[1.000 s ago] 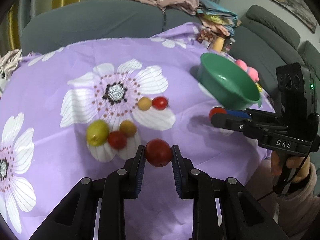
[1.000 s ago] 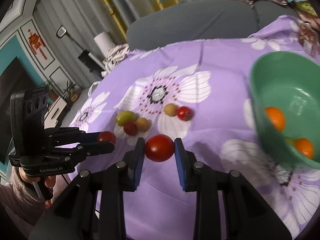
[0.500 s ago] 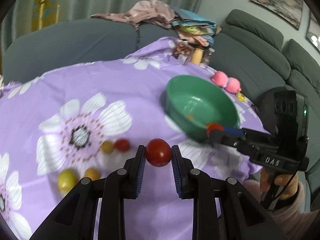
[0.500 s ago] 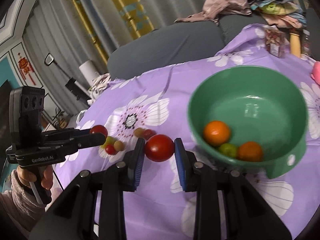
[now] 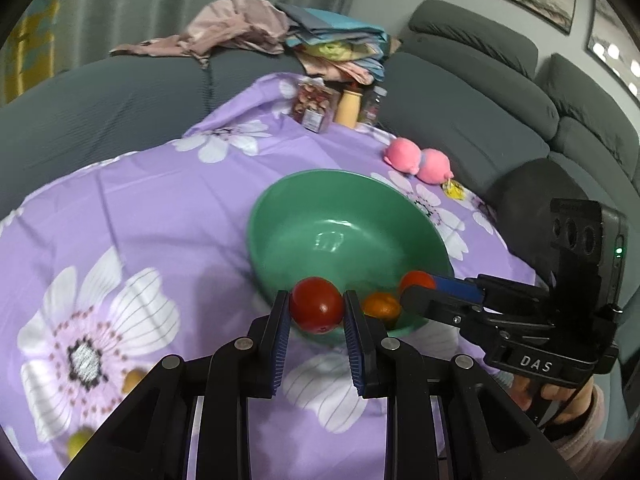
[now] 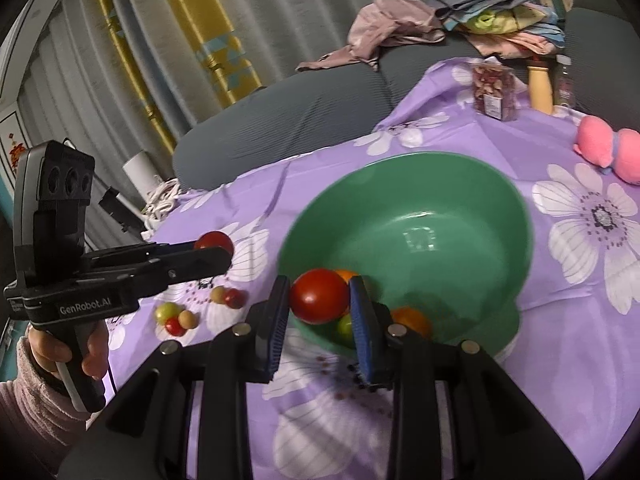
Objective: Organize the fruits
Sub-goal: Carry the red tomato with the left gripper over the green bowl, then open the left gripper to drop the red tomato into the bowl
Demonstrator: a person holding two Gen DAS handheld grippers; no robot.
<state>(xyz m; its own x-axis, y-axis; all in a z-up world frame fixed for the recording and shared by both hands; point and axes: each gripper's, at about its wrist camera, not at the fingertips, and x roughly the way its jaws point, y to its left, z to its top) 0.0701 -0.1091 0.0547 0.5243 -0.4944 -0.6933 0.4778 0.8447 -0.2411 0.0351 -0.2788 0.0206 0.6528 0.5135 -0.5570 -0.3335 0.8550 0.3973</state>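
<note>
My left gripper (image 5: 316, 312) is shut on a red tomato (image 5: 316, 305) and holds it at the near rim of the green bowl (image 5: 320, 196). My right gripper (image 6: 319, 300) is shut on a second red tomato (image 6: 319, 295), also over the bowl's (image 6: 460, 168) near rim. An orange fruit (image 5: 381, 306) lies in the bowl; in the right wrist view two orange fruits (image 6: 412, 319) and a green one (image 6: 345, 326) show there. Several small fruits (image 6: 180, 316) lie on the purple cloth to the left. The right gripper (image 5: 416, 284) also shows in the left wrist view.
The table wears a purple flowered cloth (image 5: 140, 208). A pink plush toy (image 5: 416, 160), a jar (image 5: 314, 106) and bottles (image 5: 348, 106) stand at the far edge. A grey sofa (image 5: 480, 92) with a pile of clothes (image 5: 280, 36) surrounds the table.
Both grippers, each holding its tomato, have moved right from the loose fruits to the bowl's near rim. The bowl now fills the middle of both views.
</note>
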